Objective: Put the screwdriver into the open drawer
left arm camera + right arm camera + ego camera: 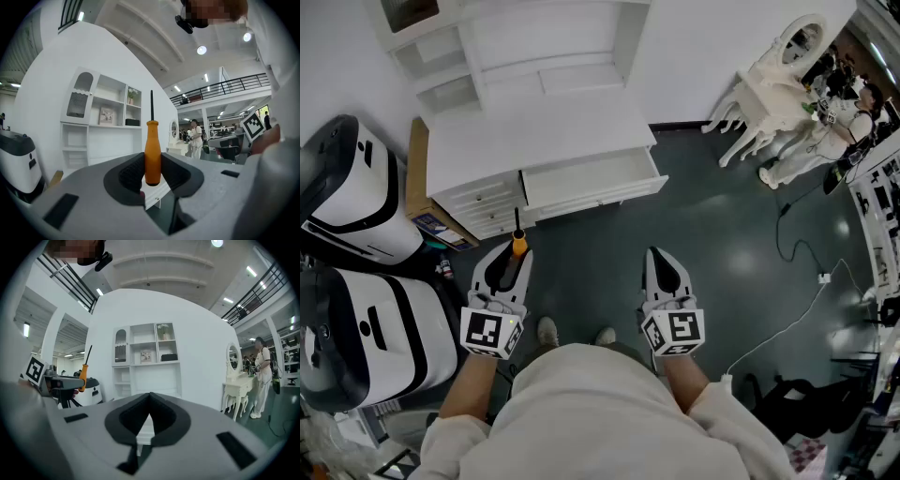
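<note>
Head view: left gripper (515,253) and right gripper (662,264) are held side by side and well apart, both short of the white desk (534,131). The drawer (598,198) is pulled open; its inside shows only from here. The screwdriver (518,246) is not in it and appears near its left front corner. Left gripper view adds the grip: both pads press on the orange handle, which stands upright with the black shaft pointing up and the butt end free below. Right gripper view: its jaw tips are together with nothing between them. It also catches the screwdriver side-on at far left, tilted slightly, which the head view foreshortens.
</note>
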Demonstrator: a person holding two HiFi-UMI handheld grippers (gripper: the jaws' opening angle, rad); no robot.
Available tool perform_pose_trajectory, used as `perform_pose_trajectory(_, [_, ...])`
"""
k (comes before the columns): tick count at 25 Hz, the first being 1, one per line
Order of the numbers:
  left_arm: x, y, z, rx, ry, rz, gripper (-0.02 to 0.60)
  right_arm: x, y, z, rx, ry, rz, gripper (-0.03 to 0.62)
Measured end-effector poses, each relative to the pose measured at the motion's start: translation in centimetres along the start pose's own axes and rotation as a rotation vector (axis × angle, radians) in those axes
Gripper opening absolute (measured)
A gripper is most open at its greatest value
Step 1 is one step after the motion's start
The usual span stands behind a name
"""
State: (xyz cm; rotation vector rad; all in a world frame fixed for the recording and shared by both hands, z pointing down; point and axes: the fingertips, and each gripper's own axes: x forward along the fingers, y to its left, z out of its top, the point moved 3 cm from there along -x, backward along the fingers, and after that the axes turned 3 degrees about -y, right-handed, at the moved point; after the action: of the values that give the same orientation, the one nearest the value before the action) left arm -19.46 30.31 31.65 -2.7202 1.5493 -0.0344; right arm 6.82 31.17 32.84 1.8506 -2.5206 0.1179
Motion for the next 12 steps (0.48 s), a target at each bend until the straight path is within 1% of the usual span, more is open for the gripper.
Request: perform_pose_trajectory(12, [0.83, -0.8, -0.11, 0.004, 0.014, -0.005, 0.109, 0.05, -0.76, -0.47, 0.018, 0.0, 0.017, 0.003])
